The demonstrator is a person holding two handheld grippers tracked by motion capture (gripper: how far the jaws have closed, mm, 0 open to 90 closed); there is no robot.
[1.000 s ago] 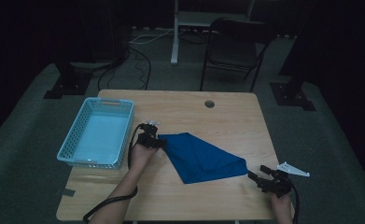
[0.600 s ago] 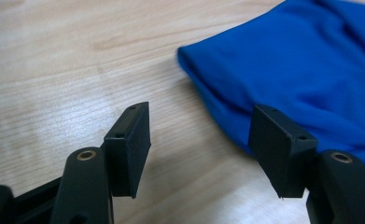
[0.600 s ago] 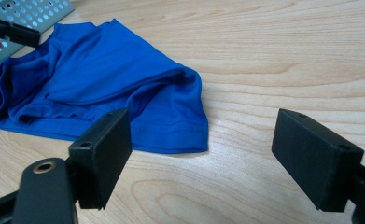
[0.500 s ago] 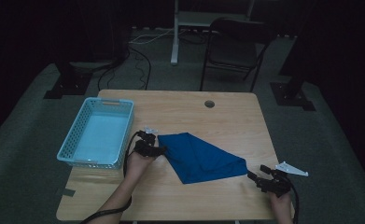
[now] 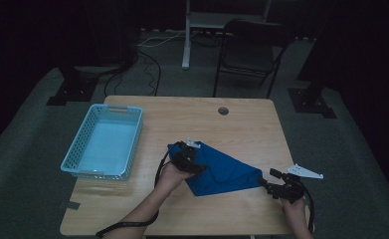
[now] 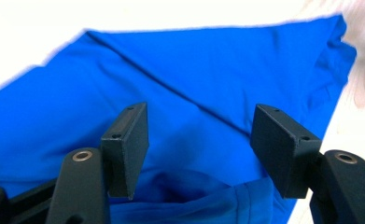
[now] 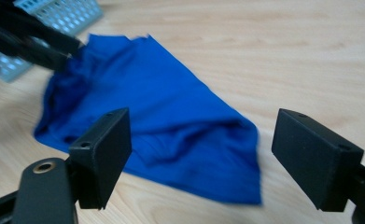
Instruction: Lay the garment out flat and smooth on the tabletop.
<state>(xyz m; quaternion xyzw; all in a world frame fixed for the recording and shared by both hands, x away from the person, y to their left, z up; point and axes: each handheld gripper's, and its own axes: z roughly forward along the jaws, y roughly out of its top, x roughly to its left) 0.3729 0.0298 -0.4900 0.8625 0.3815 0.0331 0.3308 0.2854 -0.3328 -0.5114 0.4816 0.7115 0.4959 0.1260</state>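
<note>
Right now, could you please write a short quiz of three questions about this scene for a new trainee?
1. True or false: the blue cloth lies inside the light blue basket.
2. Which gripper is over the cloth: A) left gripper, B) right gripper?
3. Fill in: both grippers' jaws stand ____.

Key:
1. False; the cloth lies on the wooden table, beside the basket.
2. A; the right one is at the cloth's corner, toward the table edge.
3. Open; nothing is pinched in either.
</note>
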